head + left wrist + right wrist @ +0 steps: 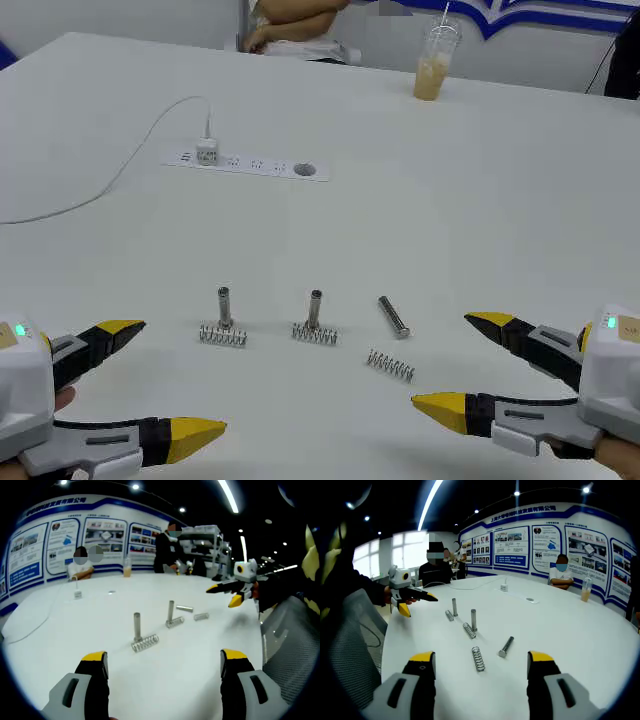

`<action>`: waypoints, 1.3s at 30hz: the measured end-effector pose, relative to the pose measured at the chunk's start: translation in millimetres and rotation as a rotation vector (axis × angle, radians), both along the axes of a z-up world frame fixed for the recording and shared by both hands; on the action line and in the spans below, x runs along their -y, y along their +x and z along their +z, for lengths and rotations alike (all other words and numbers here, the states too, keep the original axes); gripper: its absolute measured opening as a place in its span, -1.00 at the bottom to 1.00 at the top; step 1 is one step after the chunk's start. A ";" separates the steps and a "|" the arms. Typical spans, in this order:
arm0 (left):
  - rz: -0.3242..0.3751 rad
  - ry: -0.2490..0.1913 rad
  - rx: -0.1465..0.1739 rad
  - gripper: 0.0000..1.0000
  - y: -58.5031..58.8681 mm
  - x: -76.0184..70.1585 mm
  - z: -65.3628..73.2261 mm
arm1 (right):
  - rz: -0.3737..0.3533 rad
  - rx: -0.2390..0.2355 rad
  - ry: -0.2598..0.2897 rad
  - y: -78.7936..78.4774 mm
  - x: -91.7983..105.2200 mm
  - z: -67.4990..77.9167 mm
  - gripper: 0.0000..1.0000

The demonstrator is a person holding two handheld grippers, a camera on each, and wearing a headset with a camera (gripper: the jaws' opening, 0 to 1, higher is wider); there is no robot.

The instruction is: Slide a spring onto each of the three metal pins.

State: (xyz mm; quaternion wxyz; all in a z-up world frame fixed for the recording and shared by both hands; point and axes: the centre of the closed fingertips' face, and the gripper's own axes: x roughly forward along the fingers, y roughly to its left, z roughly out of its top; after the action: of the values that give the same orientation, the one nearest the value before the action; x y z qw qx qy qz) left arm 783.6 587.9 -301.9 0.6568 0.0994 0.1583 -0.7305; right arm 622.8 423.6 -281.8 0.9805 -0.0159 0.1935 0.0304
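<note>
Three metal pins are on the white table [420, 200]. The left pin [224, 306] and the middle pin [315, 308] stand upright, each with a spring lying at its base: the left spring [222, 336] and the middle spring [315, 334]. The right pin [393, 316] lies flat, with a third spring [390, 365] loose beside it. My left gripper [160, 385] is open at the near left, empty. My right gripper [465, 365] is open at the near right, empty. From the left gripper [162, 657] the nearest pin [137, 626] stands ahead. From the right gripper [479, 657] a spring [478, 658] and the lying pin [506, 646] are close ahead.
A white power strip [245, 164] with a plugged cable [120, 170] lies farther back. A plastic cup with a drink [434, 62] stands at the far edge, near a seated person [295, 25]. Another person [436, 567] sits at the table's far side.
</note>
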 end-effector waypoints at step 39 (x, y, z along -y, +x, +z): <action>0.005 0.006 -0.008 0.91 0.3 -0.2 -3.7 | -0.038 -0.015 0.036 2.1 4.9 1.4 0.47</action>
State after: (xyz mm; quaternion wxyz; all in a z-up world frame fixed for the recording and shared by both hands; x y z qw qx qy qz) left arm 783.9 588.1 -305.6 0.6576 0.0980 0.1636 -0.7288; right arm 624.9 418.7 -280.4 0.9795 0.0056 0.2007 0.0154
